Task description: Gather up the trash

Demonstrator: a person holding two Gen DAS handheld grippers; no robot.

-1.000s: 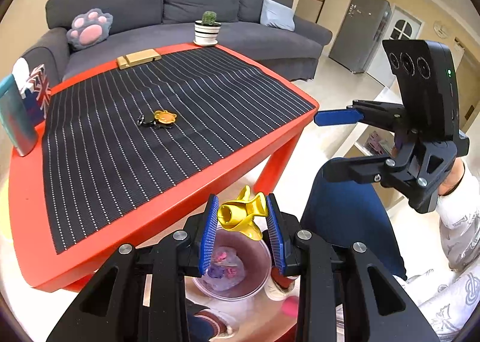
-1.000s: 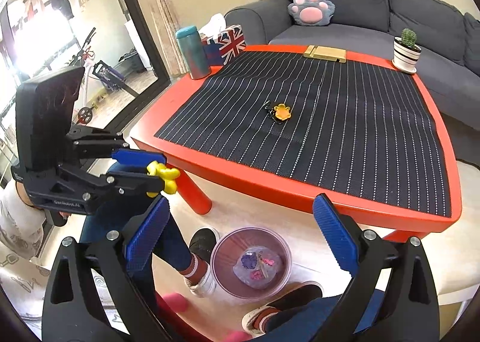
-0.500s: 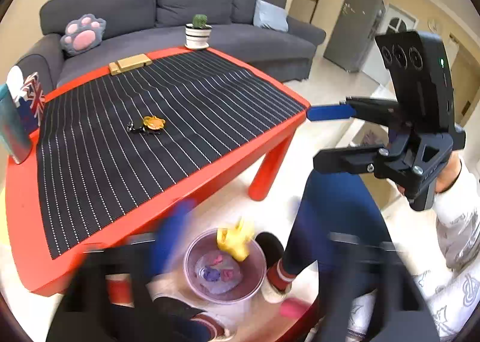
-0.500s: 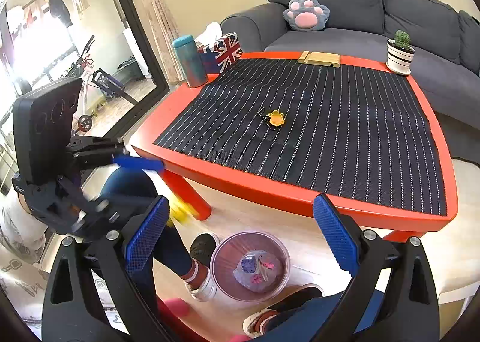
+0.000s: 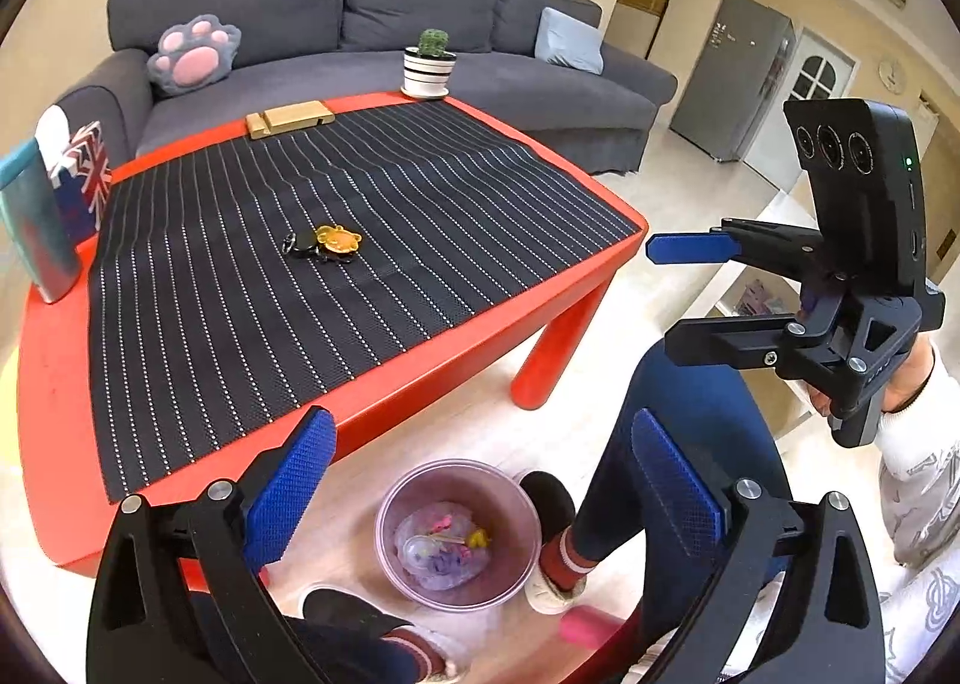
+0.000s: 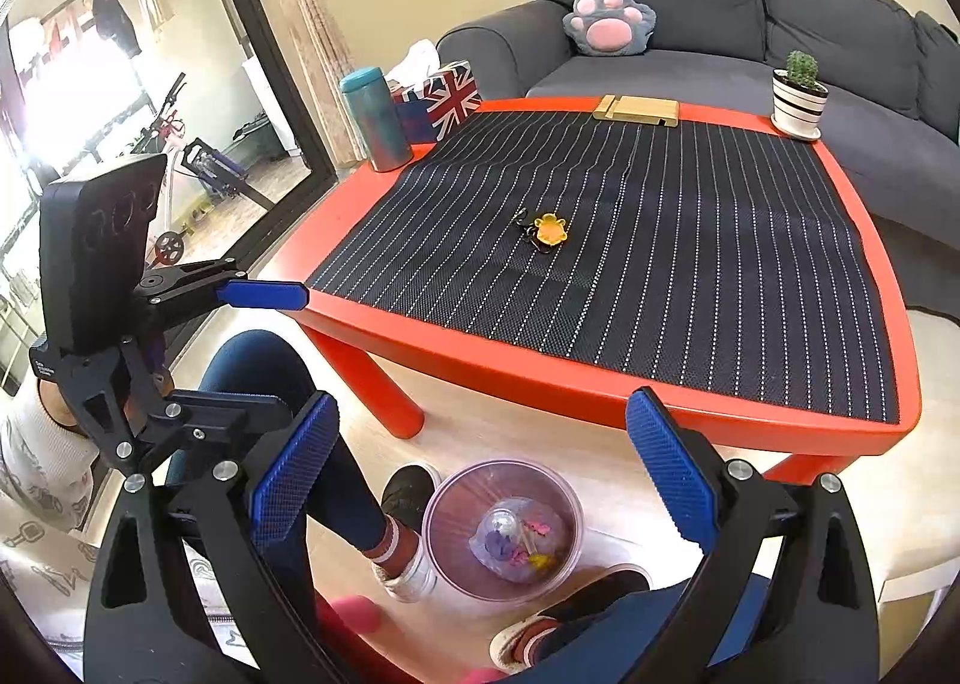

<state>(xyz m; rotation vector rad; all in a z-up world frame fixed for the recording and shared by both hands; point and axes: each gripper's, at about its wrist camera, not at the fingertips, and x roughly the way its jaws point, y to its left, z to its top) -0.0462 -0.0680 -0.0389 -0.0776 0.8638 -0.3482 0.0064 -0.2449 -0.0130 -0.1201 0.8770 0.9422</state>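
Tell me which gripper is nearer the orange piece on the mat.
Too close to call: left gripper and right gripper both hang open above the trash bin, off the table's near edge, similarly far from the orange piece.

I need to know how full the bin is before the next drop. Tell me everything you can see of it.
The bin is a small round tub of translucent pinkish-purple plastic, upright and open-topped, standing on the pale floor in front of the red table, between the person's feet. It is mostly empty: only the bottom holds a clear wrapper or ball, purple and pink scraps and a yellow piece. Both open grippers hang above it, apart from it.
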